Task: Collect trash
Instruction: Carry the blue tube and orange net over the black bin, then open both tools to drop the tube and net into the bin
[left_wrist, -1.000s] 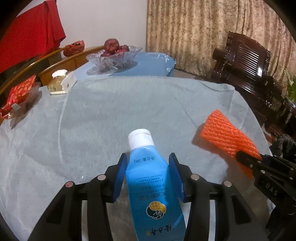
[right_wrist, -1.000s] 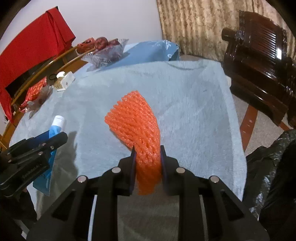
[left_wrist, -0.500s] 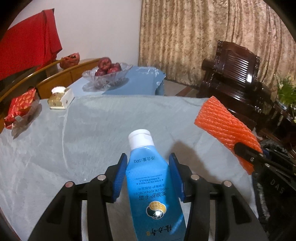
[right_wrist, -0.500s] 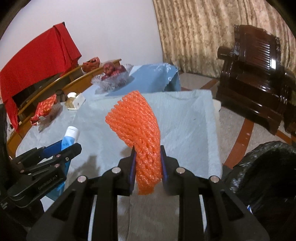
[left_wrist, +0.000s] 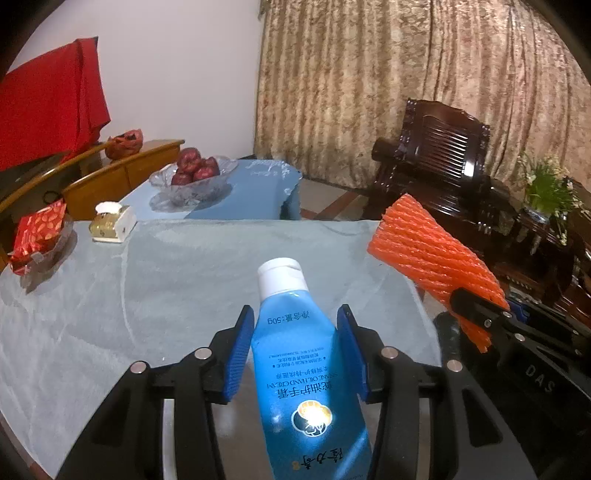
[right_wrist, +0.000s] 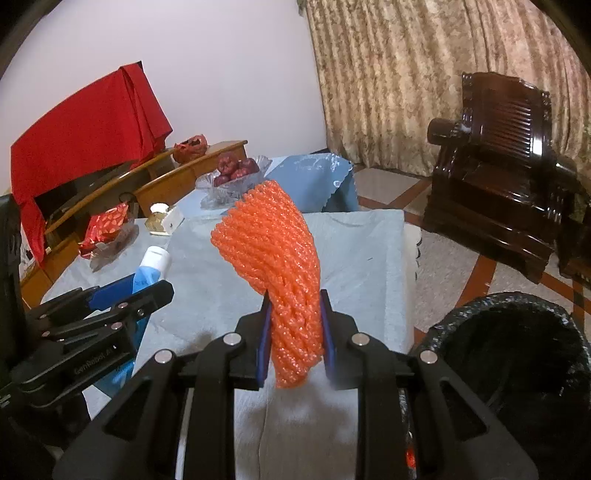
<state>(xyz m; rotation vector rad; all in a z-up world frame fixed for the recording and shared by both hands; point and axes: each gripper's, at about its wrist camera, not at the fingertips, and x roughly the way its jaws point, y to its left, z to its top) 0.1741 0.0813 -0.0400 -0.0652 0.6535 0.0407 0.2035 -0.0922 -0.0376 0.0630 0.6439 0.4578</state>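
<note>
My left gripper (left_wrist: 295, 317) is shut on a blue hand-cream tube (left_wrist: 303, 362) with a white cap, held above the grey-blue tablecloth (left_wrist: 166, 280). My right gripper (right_wrist: 295, 302) is shut on an orange foam fruit net (right_wrist: 277, 251), lifted above the table's right end. The net also shows in the left wrist view (left_wrist: 432, 254), and the tube in the right wrist view (right_wrist: 149, 271). A bin lined with a black bag (right_wrist: 517, 354) stands on the floor at the lower right, just right of my right gripper.
At the far left of the table lie a red wrapper (left_wrist: 35, 236) and a small gold-and-white box (left_wrist: 110, 221). A glass bowl of red fruit (left_wrist: 194, 177) stands behind. A dark wooden armchair (right_wrist: 498, 184) stands to the right.
Both grippers have risen and pulled back from the table with their items. The view has tilted up, and the black-lined bin has come into the right wrist view.
</note>
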